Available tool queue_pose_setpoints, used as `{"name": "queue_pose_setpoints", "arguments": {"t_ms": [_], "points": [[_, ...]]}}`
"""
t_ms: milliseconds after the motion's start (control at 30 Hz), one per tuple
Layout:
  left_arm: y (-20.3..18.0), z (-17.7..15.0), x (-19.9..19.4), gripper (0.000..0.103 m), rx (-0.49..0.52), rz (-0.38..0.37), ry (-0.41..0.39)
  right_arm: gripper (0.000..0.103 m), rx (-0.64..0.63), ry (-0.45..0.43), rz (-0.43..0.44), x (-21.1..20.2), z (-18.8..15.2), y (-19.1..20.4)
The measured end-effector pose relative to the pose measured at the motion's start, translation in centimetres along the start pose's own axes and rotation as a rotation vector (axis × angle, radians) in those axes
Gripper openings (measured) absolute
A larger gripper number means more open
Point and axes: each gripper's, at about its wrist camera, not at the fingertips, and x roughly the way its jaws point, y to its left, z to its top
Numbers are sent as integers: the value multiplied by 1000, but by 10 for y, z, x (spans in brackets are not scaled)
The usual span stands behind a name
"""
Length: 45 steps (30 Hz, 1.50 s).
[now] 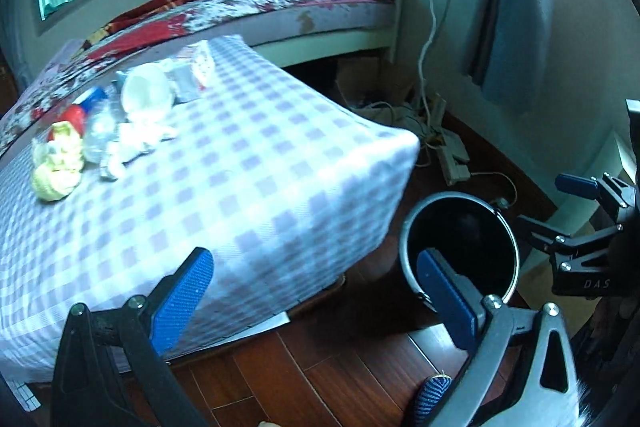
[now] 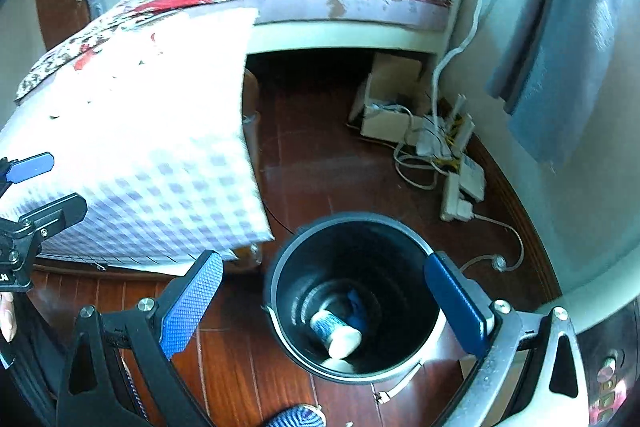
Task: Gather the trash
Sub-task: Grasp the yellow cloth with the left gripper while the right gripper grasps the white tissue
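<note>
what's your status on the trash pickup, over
Left gripper open, empty. Right gripper open over black bin, cup lying inside. Trash pile on checked table. Path clear.

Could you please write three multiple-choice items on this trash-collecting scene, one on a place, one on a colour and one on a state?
1. Where does the black bin stand?
A. On the checked table
B. On the wooden floor beside the table
C. On the bed

2. What colour are the pads on the gripper fingers?
A. Blue
B. Red
C. Yellow

3. How is the right gripper?
A. Shut on a cup
B. Shut on a bottle
C. Open, holding nothing

Answers:
1 B: the bin sits on the floor boards past the corner of the table.
2 A: both pads are blue in the right wrist view.
3 C: its fingers stand wide apart over the bin, with a cup already lying inside.
</note>
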Motion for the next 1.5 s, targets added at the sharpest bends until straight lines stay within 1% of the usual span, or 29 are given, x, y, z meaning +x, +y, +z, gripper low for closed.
{"name": "queue_pose_setpoints", "arguments": {"t_ms": [200,467,833,933,1000,1033,1067,1100,1167,1233,1400,1500], "points": [[38,-1,-15,102,-63,58,-33,102,-39,-32,51,-2,22,35],[90,-9,-30,102,-138,132,-59,102,-124,-65,119,0,49,95],[165,-30,-43,102,-247,244,-54,102,-249,-93,224,10,82,187],[188,-34,-45,102,-290,278,-62,102,-284,-108,223,16,89,208],[205,-35,-43,102,-327,308,-60,102,-286,-130,240,21,96,222],[214,-35,-41,102,-342,314,-56,102,-287,-125,252,26,101,229],[220,-36,-39,101,-352,303,-53,102,-298,-93,264,32,105,237],[225,-37,-37,100,-361,297,-48,102,-312,-67,254,39,108,244],[236,-36,-31,96,-372,299,-44,102,-320,-61,225,49,115,256],[243,-32,-25,96,-381,297,-42,102,-307,-60,255,58,124,263],[265,-13,-5,96,-393,283,-44,101,-308,-45,295,84,149,283],[273,3,8,96,-395,275,-49,90,-314,-25,315,101,164,296]]}}
